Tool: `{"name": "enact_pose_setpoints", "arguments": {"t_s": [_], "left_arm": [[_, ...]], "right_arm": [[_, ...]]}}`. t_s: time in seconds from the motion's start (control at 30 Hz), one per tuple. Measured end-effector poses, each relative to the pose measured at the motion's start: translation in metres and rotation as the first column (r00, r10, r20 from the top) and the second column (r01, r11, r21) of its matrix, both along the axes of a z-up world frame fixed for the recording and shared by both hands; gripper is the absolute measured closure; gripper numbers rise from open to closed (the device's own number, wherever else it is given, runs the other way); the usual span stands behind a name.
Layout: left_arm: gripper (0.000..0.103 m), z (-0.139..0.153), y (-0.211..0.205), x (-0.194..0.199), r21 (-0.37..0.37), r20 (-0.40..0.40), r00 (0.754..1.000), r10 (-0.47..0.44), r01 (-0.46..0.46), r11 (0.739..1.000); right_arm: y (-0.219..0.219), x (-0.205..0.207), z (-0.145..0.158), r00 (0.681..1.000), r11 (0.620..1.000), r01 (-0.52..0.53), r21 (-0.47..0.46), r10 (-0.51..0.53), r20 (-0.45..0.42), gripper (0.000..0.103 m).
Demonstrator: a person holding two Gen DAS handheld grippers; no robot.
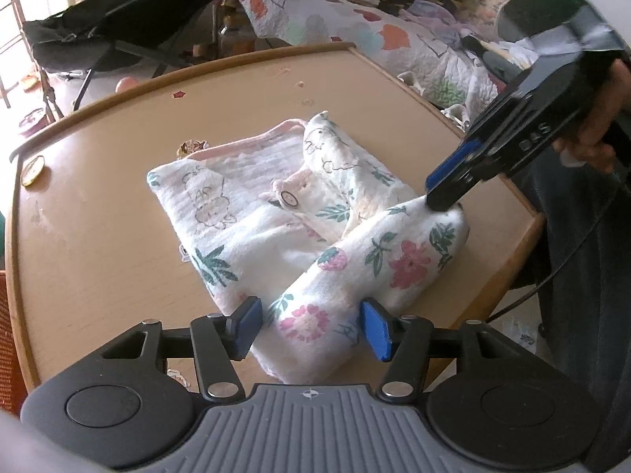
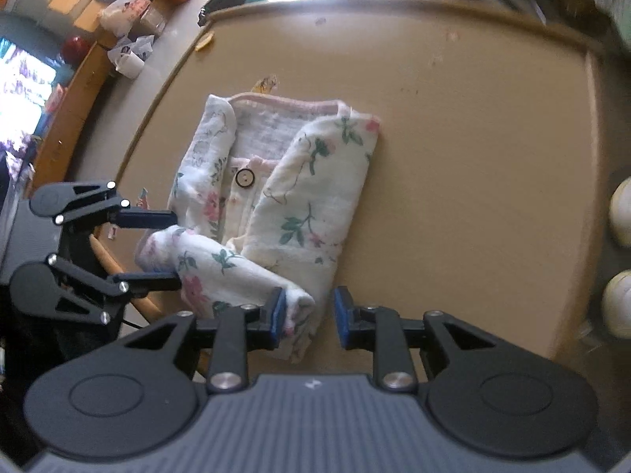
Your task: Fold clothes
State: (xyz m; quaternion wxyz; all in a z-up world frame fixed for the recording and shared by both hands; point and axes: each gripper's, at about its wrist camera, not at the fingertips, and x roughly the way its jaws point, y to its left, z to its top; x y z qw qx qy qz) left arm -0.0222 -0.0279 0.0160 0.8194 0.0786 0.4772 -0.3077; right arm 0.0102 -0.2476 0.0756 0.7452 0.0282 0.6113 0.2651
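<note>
Both tongs straddle one rolled sleeve (image 1: 355, 272) of the garment (image 2: 276, 181) on the bench (image 2: 453, 138). Left tongs (image 1: 311, 327) gape around its near end without pinching; right tongs (image 2: 309, 313) stand part-open, one pad touching its far end.

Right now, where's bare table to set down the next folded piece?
Widest bare patch: the table right of the floral garment, out to the raised rim. Also free: the far strip between garment and far rim, and the side holding only a yellow disc. Crowded: the near edge, where both grippers' fingers flank the folded sleeve.
</note>
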Motion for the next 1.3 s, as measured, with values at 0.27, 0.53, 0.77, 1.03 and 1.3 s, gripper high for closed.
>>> {"name": "enact_pose_setpoints", "arguments": {"t_s": [0.27, 0.53, 0.77, 1.03, 1.3], "left_arm": [[0.042, -0.002, -0.005, 0.005, 0.021, -0.028, 1.0, 0.007, -0.007, 1.0], [0.042, -0.002, -0.006, 0.003, 0.025, -0.028, 1.0, 0.006, -0.005, 1.0], [0.042, 0.006, 0.0, -0.008, 0.015, -0.005, 0.999, 0.05, -0.05, 0.999], [0.042, 0.039, 0.014, -0.044, 0.001, 0.111, 0.983, 0.147, -0.148, 0.989], [0.04, 0.067, -0.013, -0.071, -0.016, 0.282, 0.959, 0.011, -0.007, 1.0]], "right_arm": [[0.0, -0.049, 0.062, 0.954, 0.999, -0.044, 0.021, 0.035, 0.299, 0.079], [0.063, -0.068, 0.037, 0.949, 0.997, -0.068, 0.02, 0.058, 0.309, 0.091], [0.042, -0.044, -0.002, 0.969, 0.994, 0.083, -0.069, -0.064, 0.239, 0.092], [0.047, -0.038, -0.013, 0.963, 0.992, 0.074, -0.101, -0.045, 0.265, 0.092], [0.054, -0.045, -0.011, 0.957, 0.993, 0.051, -0.106, -0.018, 0.29, 0.092]]}}
